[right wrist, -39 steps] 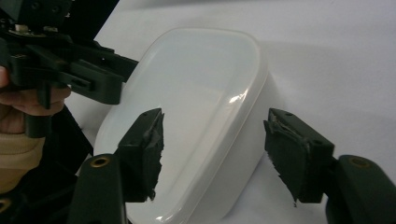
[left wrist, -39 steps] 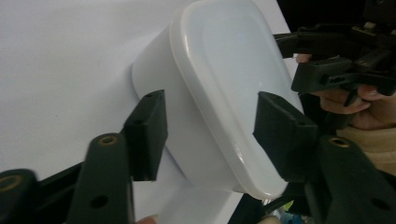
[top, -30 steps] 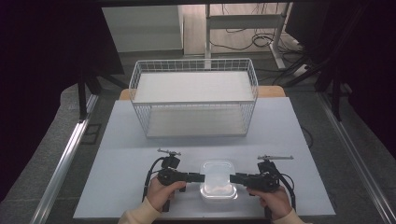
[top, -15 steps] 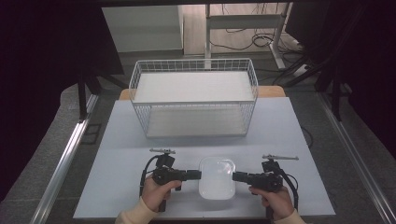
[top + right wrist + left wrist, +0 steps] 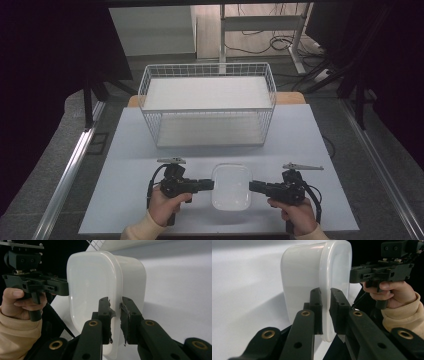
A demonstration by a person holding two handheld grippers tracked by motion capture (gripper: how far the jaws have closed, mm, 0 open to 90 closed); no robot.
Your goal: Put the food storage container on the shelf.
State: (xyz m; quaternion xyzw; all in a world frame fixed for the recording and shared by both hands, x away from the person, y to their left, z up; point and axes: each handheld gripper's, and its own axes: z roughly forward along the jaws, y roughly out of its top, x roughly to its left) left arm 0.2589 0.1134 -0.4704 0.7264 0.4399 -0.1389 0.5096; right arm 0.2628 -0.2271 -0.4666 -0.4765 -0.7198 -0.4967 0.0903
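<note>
Pale grey table (image 5: 125,150), white wire basket (image 5: 207,107) at back, white lidded container (image 5: 231,186) near front edge

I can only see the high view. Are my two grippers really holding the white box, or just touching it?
Observer: The left gripper really holds it. Its jaws pinch the rim of the white box.
Child: And the other one?
Observer: The right gripper pinches the rim on the opposite side the same way.
Child: Is the box still sitting on the table?
Observer: The gripper views do not settle that. The table spreads out beside the box.
</note>
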